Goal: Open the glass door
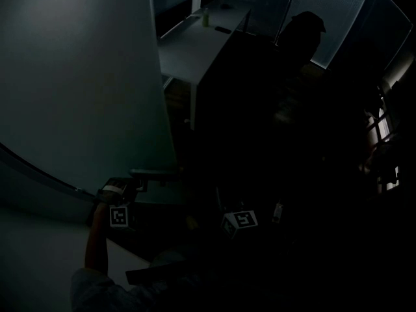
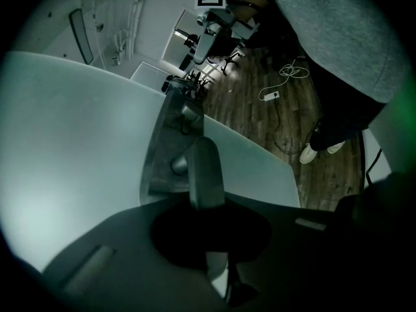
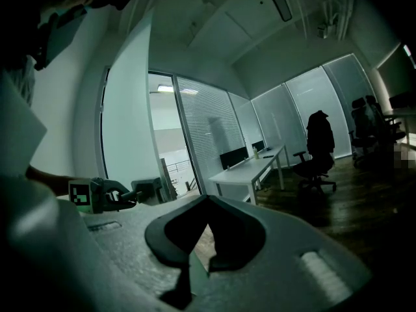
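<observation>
Left gripper (image 2: 207, 203) is clamped on the door handle (image 2: 204, 164) of the glass door (image 2: 65, 148), at the door's edge. Right gripper (image 3: 199, 247) has its jaws slightly apart and holds nothing, hanging near the door's open side. Past the door stand a white desk (image 3: 250, 168) and an office chair (image 3: 317, 149).

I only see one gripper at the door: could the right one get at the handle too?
Probably not well: the left gripper already clamps the door handle, crowding it, and the right gripper hangs apart.
</observation>
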`<state>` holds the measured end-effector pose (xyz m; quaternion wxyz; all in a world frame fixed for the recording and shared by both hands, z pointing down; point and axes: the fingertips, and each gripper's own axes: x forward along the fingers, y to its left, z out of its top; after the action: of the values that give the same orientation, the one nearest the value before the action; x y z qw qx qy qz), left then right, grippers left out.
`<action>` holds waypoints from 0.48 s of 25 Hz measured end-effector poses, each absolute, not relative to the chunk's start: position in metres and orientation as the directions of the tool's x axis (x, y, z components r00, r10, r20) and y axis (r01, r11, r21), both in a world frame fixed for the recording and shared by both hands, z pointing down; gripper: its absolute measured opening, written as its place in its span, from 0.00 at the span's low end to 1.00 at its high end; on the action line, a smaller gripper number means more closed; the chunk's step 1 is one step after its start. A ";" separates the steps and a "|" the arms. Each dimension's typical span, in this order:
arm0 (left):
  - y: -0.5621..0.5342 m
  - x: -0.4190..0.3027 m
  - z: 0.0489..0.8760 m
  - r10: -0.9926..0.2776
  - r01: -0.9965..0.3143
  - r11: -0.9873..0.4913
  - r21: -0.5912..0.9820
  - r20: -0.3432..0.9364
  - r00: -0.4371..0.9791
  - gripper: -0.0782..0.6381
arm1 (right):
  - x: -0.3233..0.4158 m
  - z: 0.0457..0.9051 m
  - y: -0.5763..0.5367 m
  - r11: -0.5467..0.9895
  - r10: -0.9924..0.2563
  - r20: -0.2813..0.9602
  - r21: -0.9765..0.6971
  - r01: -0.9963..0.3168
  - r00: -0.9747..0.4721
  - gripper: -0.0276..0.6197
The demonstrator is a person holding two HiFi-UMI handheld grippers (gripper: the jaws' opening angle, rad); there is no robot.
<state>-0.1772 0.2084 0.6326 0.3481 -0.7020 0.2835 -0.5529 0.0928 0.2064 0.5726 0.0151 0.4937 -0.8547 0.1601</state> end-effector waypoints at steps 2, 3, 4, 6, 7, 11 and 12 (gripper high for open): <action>0.215 -0.180 0.634 -0.778 -0.010 -0.602 -0.798 0.584 0.231 0.12 | 0.091 0.573 0.211 0.461 -0.839 0.184 -0.261 -0.848 -0.512 0.04; 0.218 -0.180 0.635 -0.777 -0.007 -0.603 -0.798 0.585 0.232 0.12 | 0.092 0.573 0.213 0.461 -0.839 0.184 -0.261 -0.848 -0.513 0.05; 0.221 -0.179 0.635 -0.778 -0.002 -0.601 -0.799 0.584 0.233 0.12 | 0.093 0.573 0.215 0.461 -0.838 0.184 -0.262 -0.848 -0.513 0.05; 0.225 -0.177 0.635 -0.777 0.009 -0.598 -0.801 0.583 0.236 0.12 | 0.096 0.573 0.220 0.462 -0.838 0.185 -0.261 -0.848 -0.513 0.04; 0.227 -0.177 0.635 -0.776 0.011 -0.599 -0.801 0.583 0.239 0.12 | 0.097 0.573 0.222 0.462 -0.837 0.188 -0.260 -0.848 -0.514 0.05; 0.235 -0.178 0.632 -0.779 0.018 -0.592 -0.806 0.578 0.244 0.12 | 0.098 0.574 0.232 0.460 -0.839 0.188 -0.257 -0.850 -0.511 0.05; 0.240 -0.178 0.632 -0.780 0.021 -0.591 -0.807 0.577 0.244 0.12 | 0.099 0.575 0.237 0.458 -0.840 0.187 -0.258 -0.850 -0.509 0.05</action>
<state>-0.1780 0.2403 0.6321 0.3625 -0.7005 0.2708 -0.5519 0.0995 0.2370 0.5751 0.0163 0.4950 -0.8537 0.1608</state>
